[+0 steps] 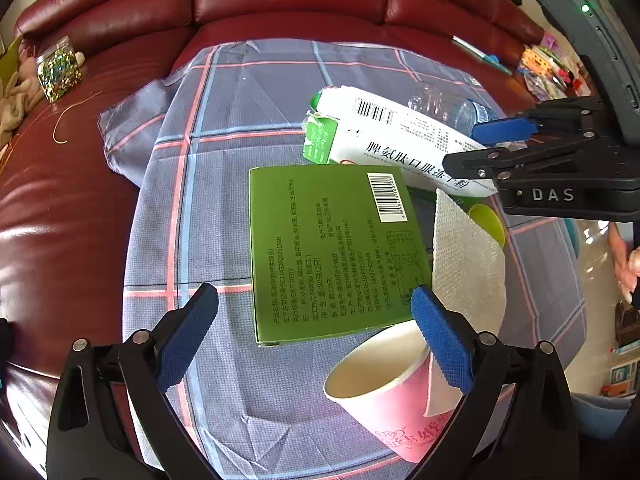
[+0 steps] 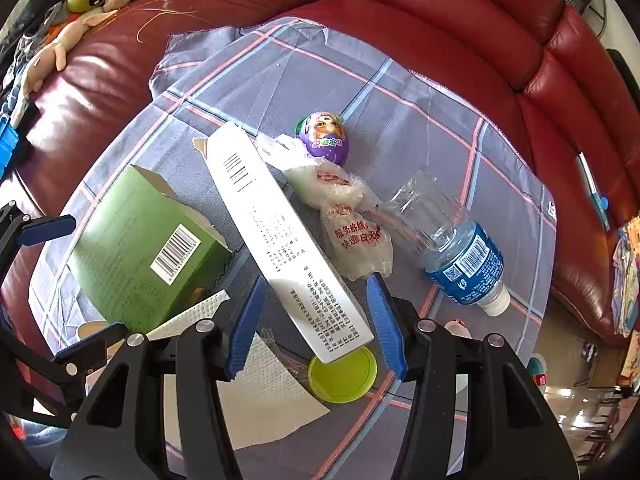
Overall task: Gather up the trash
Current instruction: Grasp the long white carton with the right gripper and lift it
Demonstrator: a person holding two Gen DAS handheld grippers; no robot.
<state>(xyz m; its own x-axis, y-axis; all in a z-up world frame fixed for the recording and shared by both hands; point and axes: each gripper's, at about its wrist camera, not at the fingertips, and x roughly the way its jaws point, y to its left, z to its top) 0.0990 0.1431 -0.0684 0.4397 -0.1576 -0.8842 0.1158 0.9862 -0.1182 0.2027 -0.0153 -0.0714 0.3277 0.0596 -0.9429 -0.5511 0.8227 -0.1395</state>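
2 tongs: left tongs (image 1: 316, 334) spread; right tongs (image 2: 316, 320) straddle white box (image 2: 280, 240), untouched.

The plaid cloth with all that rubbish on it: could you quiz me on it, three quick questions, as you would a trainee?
1. True or false: the clear plastic bottle with a blue label stands upright on the cloth.
2. What lies between the fingers of the right gripper? A) the long white cardboard box; B) a purple egg toy; C) a pink paper cup.
3. Which round thing peeks out beneath the white box's near end?

Key: 1. False, it lies on its side. 2. A. 3. The yellow-green plastic lid.
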